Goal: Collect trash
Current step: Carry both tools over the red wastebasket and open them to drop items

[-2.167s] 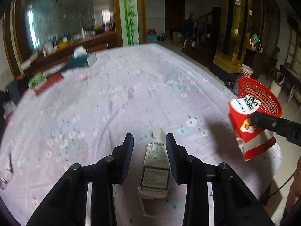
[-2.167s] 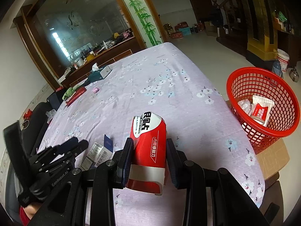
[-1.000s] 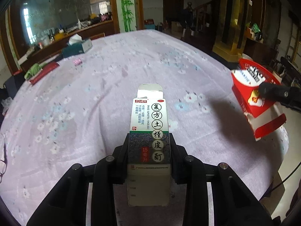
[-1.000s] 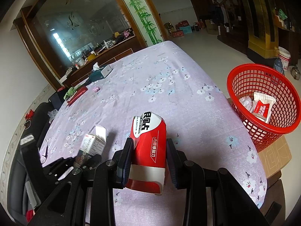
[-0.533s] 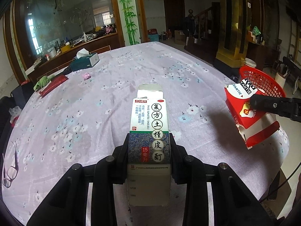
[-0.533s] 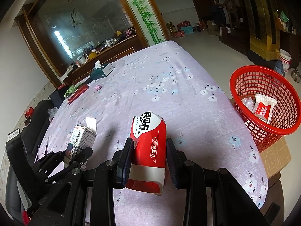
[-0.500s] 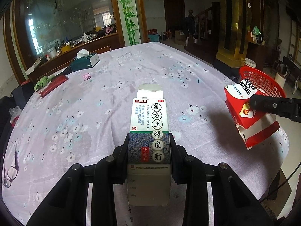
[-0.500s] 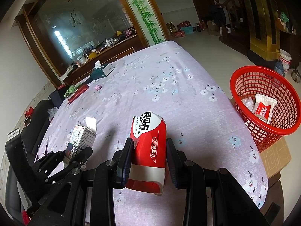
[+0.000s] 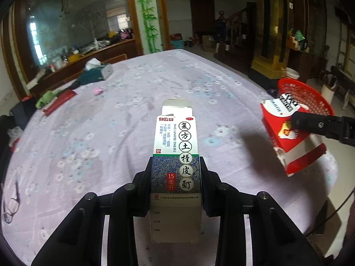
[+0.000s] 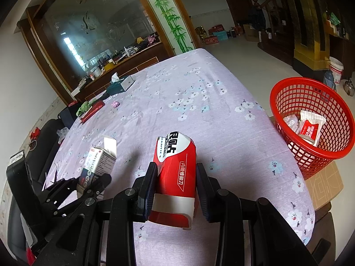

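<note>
Two hand-held grippers above a round table (image 10: 221, 93) draped in a lilac floral cloth, each carrying one piece of trash. The left gripper (image 9: 176, 179) is clamped on one white-and-green medicine carton (image 9: 176, 155), its long axis running forward along the fingers and its end flap open. The right gripper (image 10: 175, 187) is clamped on one red package (image 10: 175, 173), likewise lengthwise between its fingers and clear of the cloth. One red mesh basket (image 10: 288, 88) stands off the table's edge to the right of both tools, already holding what looks like two wrappers. The right gripper is the nearer to it, so its package probably goes in first; the left must cross further rightward. Far across the table lie a tissue box (image 10: 121, 85) and small clutter.
</note>
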Demonstrator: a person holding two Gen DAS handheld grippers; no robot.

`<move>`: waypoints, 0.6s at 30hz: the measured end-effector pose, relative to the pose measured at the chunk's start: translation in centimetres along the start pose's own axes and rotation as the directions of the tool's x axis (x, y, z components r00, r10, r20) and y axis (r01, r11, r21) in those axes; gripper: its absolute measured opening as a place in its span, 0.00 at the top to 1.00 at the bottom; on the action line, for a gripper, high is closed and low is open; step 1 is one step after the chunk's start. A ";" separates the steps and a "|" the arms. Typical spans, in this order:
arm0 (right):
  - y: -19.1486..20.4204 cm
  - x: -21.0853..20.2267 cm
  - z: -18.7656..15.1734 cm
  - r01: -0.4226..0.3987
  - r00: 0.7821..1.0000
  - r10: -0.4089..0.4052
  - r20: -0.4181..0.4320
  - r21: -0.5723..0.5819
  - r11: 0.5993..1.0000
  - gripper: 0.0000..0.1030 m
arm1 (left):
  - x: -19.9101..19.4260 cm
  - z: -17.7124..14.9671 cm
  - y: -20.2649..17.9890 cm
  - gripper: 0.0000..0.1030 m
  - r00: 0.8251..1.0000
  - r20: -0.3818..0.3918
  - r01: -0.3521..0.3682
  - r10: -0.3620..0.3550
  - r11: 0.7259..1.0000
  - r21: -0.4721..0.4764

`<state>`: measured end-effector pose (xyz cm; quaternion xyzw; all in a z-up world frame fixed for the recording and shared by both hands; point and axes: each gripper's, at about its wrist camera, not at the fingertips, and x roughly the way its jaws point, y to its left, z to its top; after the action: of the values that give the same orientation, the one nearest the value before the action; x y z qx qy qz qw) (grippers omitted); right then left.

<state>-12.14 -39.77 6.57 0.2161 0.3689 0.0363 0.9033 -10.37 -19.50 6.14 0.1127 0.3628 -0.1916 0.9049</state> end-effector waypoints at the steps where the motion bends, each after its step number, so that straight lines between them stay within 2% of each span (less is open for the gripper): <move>1: -0.3 -0.2 0.2 -0.001 1.000 0.001 0.005 0.007 1.000 0.64 | 0.0 0.4 -0.2 0.68 0.999 -0.006 0.032 -0.032 0.999 -0.003; 6: -3.4 -3.0 1.5 0.048 0.996 -0.053 0.078 0.057 0.997 0.64 | 0.3 2.4 -2.7 0.68 0.990 -0.023 0.139 -0.138 0.990 0.029; 10: -6.8 -5.8 3.1 0.110 0.982 -0.126 0.141 0.111 0.988 0.64 | 0.2 4.6 -5.5 0.68 0.975 -0.020 0.222 -0.221 0.973 0.062; 13: -9.5 -8.0 4.4 0.159 0.965 -0.188 0.185 0.157 0.975 0.64 | 0.3 6.8 -8.0 0.68 0.954 -0.020 0.300 -0.299 0.952 0.070; 18: -13.2 -10.7 6.5 0.216 0.934 -0.267 0.238 0.221 0.951 0.64 | 0.8 10.2 -12.4 0.68 0.921 -0.013 0.388 -0.389 0.918 0.083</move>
<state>-16.73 -56.50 12.18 0.2576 0.2702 -0.1403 0.9170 -8.89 -34.37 12.07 0.0759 0.3680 -0.3825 0.8441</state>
